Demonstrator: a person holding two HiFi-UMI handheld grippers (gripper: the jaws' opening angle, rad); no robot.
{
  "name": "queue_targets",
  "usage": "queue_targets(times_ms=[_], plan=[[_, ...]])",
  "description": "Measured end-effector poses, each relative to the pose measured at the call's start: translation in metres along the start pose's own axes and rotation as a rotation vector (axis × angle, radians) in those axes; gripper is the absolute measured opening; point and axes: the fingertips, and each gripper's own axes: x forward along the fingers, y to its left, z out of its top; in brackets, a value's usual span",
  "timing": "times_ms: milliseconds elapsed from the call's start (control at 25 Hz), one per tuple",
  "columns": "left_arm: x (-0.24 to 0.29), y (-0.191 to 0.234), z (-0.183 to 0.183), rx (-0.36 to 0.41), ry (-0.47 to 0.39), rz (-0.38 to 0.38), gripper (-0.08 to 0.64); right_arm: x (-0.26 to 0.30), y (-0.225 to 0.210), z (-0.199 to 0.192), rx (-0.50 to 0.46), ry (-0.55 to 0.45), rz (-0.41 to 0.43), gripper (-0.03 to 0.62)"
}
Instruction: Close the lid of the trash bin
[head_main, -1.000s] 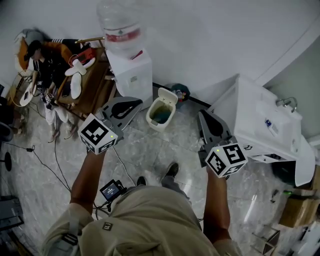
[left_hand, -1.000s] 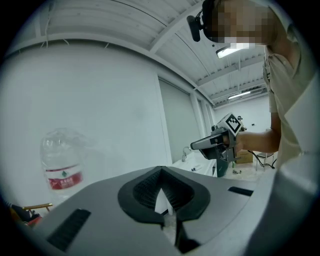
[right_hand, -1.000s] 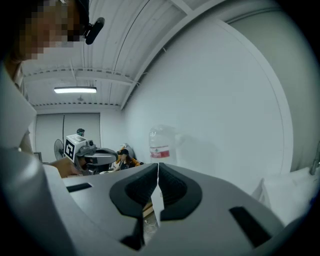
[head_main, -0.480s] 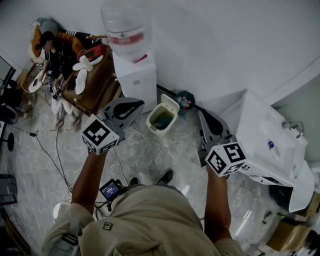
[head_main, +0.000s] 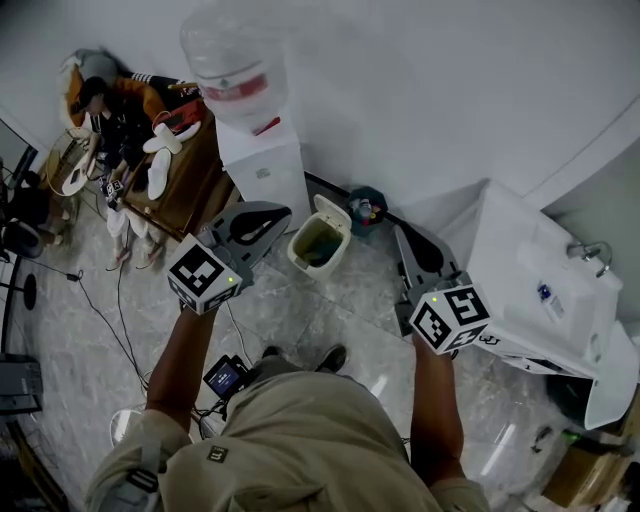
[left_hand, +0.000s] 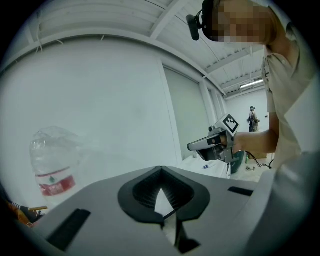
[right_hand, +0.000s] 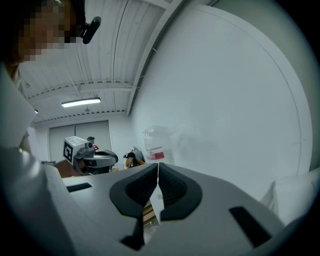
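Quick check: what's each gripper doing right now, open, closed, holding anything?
Left gripper: jaws closed, holding nothing.
Right gripper: jaws closed, holding nothing.

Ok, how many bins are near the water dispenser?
2: the white trash bin, lid up, beside the dispenser; a smaller dark bin right behind it. Others may be hidden.

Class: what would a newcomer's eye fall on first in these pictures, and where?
The left tool and right tool, held out mid-picture, both shut and empty. On the floor between them stands the trash bin, lid open, beside a water dispenser.
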Motion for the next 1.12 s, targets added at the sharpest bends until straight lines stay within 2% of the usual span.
queue_targets(times_ms=[280, 520, 840, 1120], plan=[[0.029, -0.004, 0.008, -0.004, 0.008, -0.057, 0.015, -0.016, -0.020, -0.003, 0.017, 0.001, -0.060, 0.025], [0.053, 0.005, 0.010, 0.020, -0.036, -0.158, 0.015, -0.017, -0.029, -0.005, 0.023, -0.006, -0.150, 0.025], [0.073, 0.047, 0.005, 0.020, -0.071, -0.257, 0.015, 0.013, -0.032, 0.002, 0.013, -0.009, -0.256, 0.025], [0.076, 0.098, -0.009, 0.010, -0.082, -0.310, 0.015, 0.059, -0.024, 0.004, 0.010, -0.002, -0.312, 0.025]])
